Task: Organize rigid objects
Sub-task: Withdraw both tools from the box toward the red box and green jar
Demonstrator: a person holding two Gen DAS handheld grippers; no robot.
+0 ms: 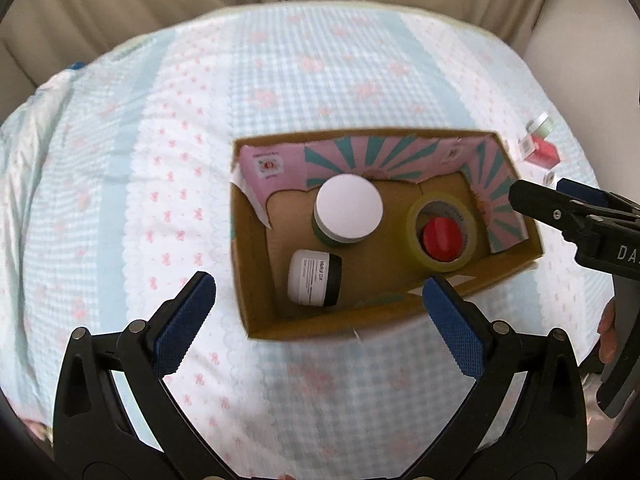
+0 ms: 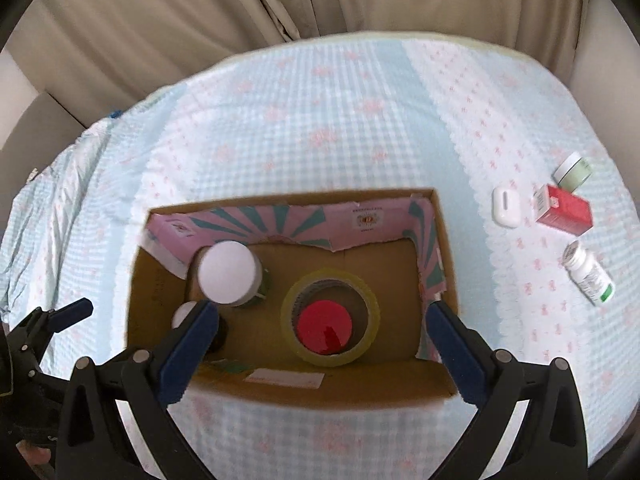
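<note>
Inside the cardboard box point(image 2: 436, 390) I noted a tape roll point(image 2: 330, 316) lying flat, hole up. Left gripper point(image 1: 318, 298) and right gripper point(image 2: 322, 328) both gaped wide, holding nothing.

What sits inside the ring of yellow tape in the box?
A red-lidded item stands inside the tape roll in the cardboard box. Only its round red top shows; the tape hides its body.

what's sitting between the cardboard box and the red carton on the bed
In the right wrist view, a white case lies on the bedsheet between the cardboard box and the red carton.
</note>
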